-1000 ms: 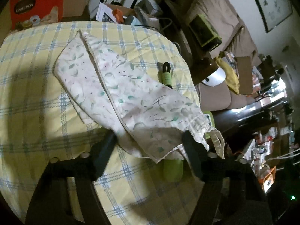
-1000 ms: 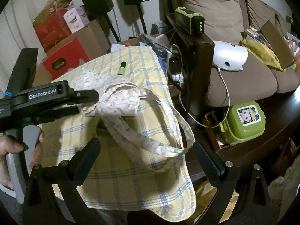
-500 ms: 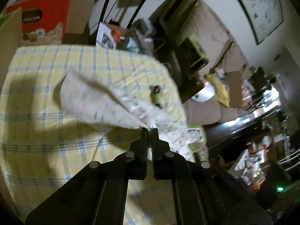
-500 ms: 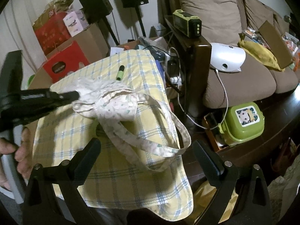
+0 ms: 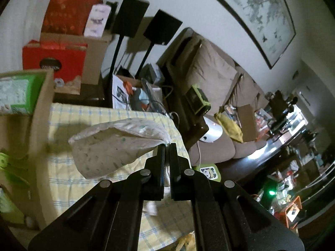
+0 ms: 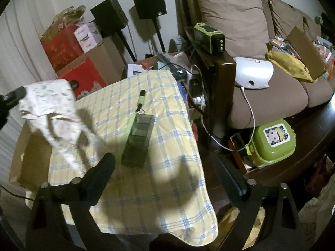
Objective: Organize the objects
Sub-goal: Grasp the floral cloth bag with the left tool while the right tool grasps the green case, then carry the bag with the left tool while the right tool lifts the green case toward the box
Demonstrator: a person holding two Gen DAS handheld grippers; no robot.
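Yellow plaid cloth (image 6: pixel 167 146) covers the bench, hanging off the near edge at 6 o'clock in the right wrist view.

Cardboard box (image 6: pixel 31 156) sits against the bench at 9 o'clock, open top; likely the drop target, judging by the task.

Floral fabric bag (image 6: pixel 52 113) is off the bench, hanging in the air at 9 o'clock over the gap between box and cloth. Left gripper (image 5: pixel 166 146) has its jaws closed on a pinch of the bag's edge. Bag droops and folds under its own weight, straps (image 6: pixel 69 152) dangling below: soft, light, no stiffness. A pinch on the hem holds fine; straps could snag on the box rim (watch that).

Dark translucent case (image 6: pixel 138 140) lies flat mid-bench, about 12 o'clock from the right gripper (image 6: pixel 167 167). Looks rigid and smooth, possibly slippery. Best taken across its narrow width.

Green pen-like tool (image 6: pixel 140 101) lies just beyond the case, lanyard end touching it or nearly so. Thin, light, grab mid-barrel.

Right gripper's jaws are wide but closing, nothing between them.
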